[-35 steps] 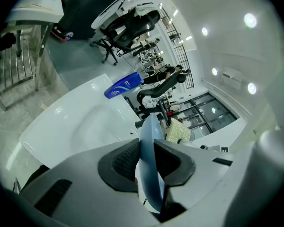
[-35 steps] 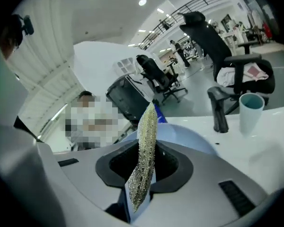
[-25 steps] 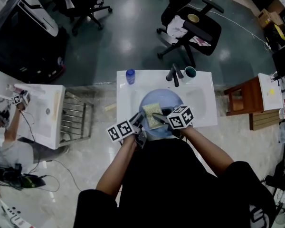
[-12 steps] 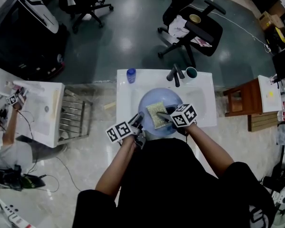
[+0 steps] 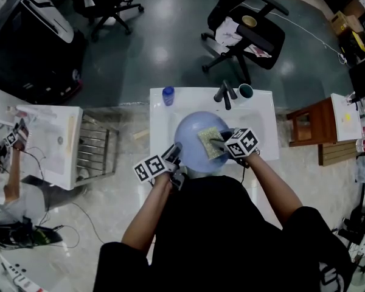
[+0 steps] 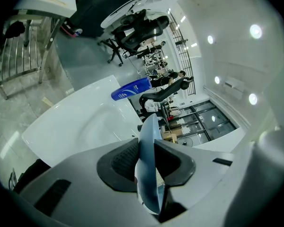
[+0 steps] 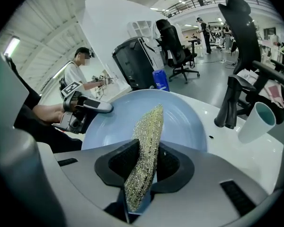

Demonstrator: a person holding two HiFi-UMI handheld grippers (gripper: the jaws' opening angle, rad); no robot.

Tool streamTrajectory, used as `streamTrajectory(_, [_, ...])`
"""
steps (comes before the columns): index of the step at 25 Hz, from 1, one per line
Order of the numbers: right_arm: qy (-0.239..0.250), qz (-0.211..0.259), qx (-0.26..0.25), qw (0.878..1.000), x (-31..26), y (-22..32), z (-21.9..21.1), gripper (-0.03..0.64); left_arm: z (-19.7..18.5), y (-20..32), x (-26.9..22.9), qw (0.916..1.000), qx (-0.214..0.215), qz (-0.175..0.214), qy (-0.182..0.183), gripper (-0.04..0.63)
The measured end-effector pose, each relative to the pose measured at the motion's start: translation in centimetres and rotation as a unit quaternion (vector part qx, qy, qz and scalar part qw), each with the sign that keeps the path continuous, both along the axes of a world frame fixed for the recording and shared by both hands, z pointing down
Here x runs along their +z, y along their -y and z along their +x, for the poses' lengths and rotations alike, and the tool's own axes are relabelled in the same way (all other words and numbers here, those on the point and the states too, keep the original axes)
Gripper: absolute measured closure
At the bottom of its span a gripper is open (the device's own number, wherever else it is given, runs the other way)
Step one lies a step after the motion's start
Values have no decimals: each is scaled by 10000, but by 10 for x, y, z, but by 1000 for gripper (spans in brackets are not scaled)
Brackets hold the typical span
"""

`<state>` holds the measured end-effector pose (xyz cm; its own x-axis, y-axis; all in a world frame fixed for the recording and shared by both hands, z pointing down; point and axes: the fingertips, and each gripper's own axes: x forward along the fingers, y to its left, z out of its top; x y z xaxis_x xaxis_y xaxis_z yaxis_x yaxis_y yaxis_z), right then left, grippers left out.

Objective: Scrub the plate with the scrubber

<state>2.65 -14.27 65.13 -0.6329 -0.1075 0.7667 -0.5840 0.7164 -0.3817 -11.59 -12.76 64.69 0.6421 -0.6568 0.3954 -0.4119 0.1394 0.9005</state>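
Head view: the near rim of the plate [image 5: 194,140] is hidden behind the person's dark top [image 5: 213,236], and the sink [image 5: 161,129] under it is mostly covered. The left gripper [image 5: 174,155] shows little beyond its marker cube; where it meets the plate cannot be seen here. The right gripper [image 5: 220,143] covers one edge of the scrubber [image 5: 209,142]. Left gripper view: the plate appears edge-on, its face unseen, and print on the blue bottle [image 6: 131,89] is too small to read. Right gripper view: the scrubber's lower end disappears into shadow between the jaws. A second person [image 5: 12,163] is cut off at the head view's left edge.
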Motion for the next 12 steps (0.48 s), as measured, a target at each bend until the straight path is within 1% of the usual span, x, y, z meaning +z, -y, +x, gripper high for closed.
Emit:
streamTrajectory(4, [-221,10,49,9997,5,9,16,534,-4,1,-4,10000,-11,33,-2,517])
streamTrajectory(7, [-535,198,-38,9984,10,16,28,534,-5,0,0,10000,-19,3,35,515])
streamTrajectory(9, [-755,357,-128,9964,13,20,36,534,-3,-1,0,10000,26,-7,-4,514])
streamTrajectory(12, [-892,381,-45,9953,18,20,48,534,1,-4,3,9999,103,-42,-43,512])
